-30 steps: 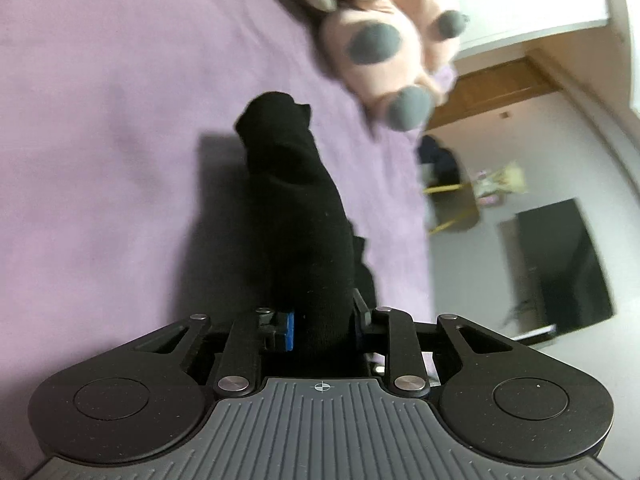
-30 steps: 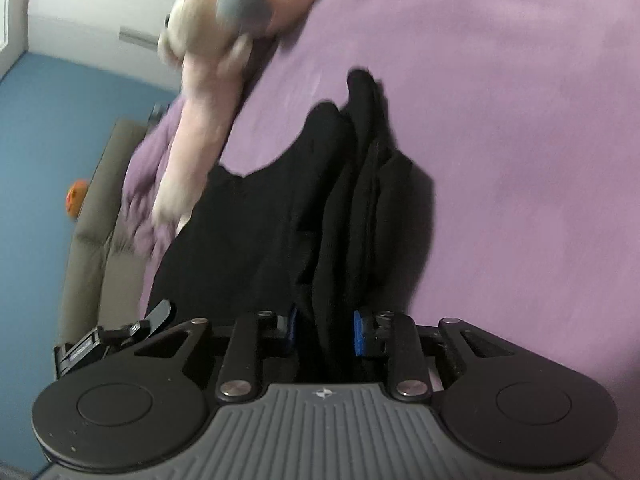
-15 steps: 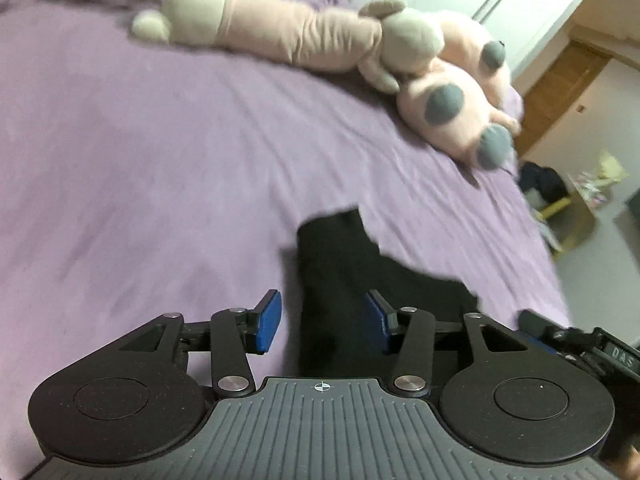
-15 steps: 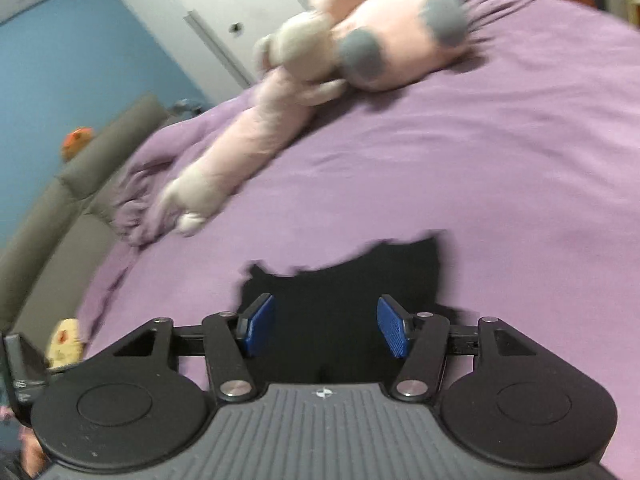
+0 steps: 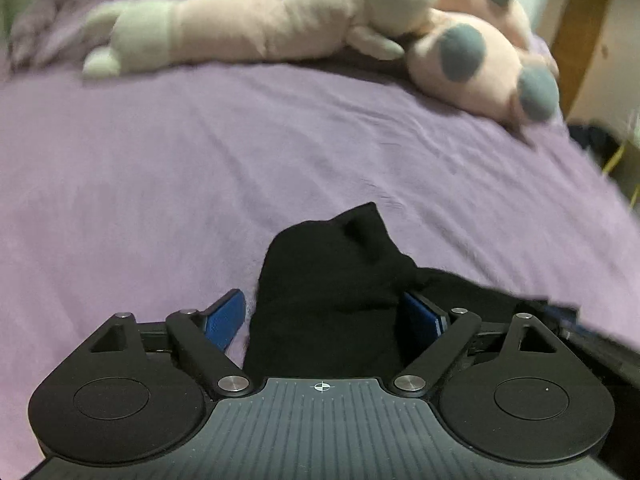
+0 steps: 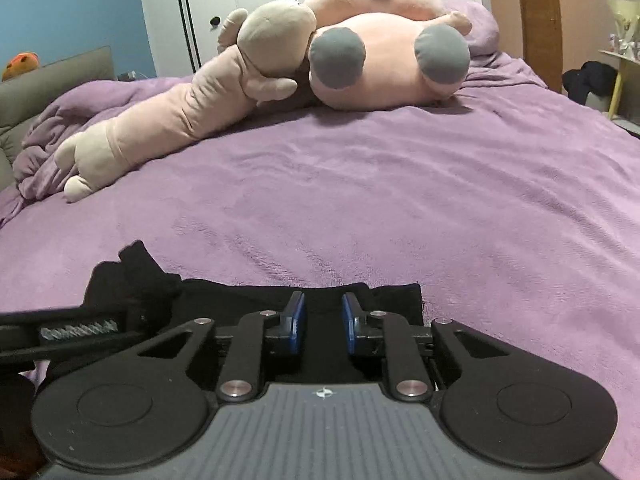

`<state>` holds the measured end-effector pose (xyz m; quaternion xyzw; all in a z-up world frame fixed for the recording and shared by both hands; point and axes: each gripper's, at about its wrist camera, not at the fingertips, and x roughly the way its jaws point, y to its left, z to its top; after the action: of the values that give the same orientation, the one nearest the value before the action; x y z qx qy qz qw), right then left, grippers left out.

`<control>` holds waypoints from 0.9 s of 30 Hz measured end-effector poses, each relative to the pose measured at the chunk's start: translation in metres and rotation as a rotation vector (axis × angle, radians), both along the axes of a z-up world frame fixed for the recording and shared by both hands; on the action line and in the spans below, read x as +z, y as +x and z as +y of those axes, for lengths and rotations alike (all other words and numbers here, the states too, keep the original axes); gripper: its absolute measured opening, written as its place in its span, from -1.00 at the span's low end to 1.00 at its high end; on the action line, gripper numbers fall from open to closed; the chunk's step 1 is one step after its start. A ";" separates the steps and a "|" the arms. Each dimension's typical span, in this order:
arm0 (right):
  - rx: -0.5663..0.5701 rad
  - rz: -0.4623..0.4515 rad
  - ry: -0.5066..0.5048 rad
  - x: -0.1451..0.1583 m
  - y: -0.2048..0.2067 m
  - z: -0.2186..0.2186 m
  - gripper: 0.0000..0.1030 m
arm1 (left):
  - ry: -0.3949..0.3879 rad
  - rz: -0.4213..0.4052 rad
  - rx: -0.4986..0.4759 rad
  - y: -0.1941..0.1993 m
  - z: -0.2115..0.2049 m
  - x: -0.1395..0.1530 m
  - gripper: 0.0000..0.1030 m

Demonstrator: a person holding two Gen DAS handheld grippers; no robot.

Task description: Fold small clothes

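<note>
A small black garment [image 5: 332, 280] lies on the purple bedspread [image 5: 200, 168] right in front of both grippers. In the left wrist view my left gripper [image 5: 324, 312] is wide open, its blue pads on either side of a bunched black corner that stands up between them. In the right wrist view the garment [image 6: 224, 292] lies flat, and my right gripper [image 6: 323, 322] hovers over its near edge with a narrow gap between the blue pads and black cloth below it. The left gripper's side [image 6: 76, 330] shows at the left of that view.
A long pink and beige plush toy [image 6: 192, 112] and a round pink plush with grey spots [image 6: 384, 64] lie at the far side of the bed. White wardrobe doors [image 6: 240, 8] stand behind. A grey headboard [image 6: 48, 92] is at the left.
One second ago both grippers held the black garment up, shut on it. They lowered it onto the bed and opened; the left has opened wider, the right has narrowed.
</note>
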<state>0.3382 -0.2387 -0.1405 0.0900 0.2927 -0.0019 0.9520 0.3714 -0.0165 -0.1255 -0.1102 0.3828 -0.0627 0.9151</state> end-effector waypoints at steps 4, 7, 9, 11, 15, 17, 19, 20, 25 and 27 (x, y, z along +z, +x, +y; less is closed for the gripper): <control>0.027 0.055 0.121 0.009 -0.012 -0.013 0.04 | -0.134 0.066 -0.017 -0.023 0.030 0.015 0.66; 0.101 0.112 0.266 0.020 -0.057 -0.038 0.33 | -0.259 0.112 -0.107 -0.068 0.056 0.029 0.66; 0.094 0.125 0.270 0.022 -0.100 -0.057 0.73 | -0.342 0.123 -0.190 -0.109 0.074 0.034 0.66; 0.094 0.195 0.343 0.012 -0.139 -0.079 0.72 | -0.386 0.112 -0.235 -0.141 0.086 0.035 0.66; 0.119 0.207 0.441 0.005 -0.180 -0.089 0.62 | -0.445 0.175 -0.233 -0.162 0.087 0.022 0.59; 0.137 0.225 0.467 0.008 -0.176 -0.082 0.28 | -0.498 0.218 -0.202 -0.159 0.085 0.016 0.45; 0.144 0.269 0.497 0.007 -0.164 -0.075 0.16 | -0.570 0.282 -0.159 -0.155 0.086 0.010 0.22; 0.133 0.287 0.474 0.007 -0.161 -0.071 -0.13 | -0.602 0.308 -0.133 -0.153 0.087 0.007 0.09; 0.187 0.327 0.940 -0.013 -0.166 -0.090 -0.60 | -0.681 0.264 -0.130 -0.151 0.105 0.025 -0.24; 0.199 0.321 0.987 -0.018 -0.173 -0.094 -0.59 | -0.686 0.243 -0.180 -0.152 0.112 0.034 -0.27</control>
<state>0.1656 -0.3327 -0.1588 0.4980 0.4078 0.2125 0.7352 0.2189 0.0959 -0.0912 -0.3828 0.4534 -0.2538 0.7638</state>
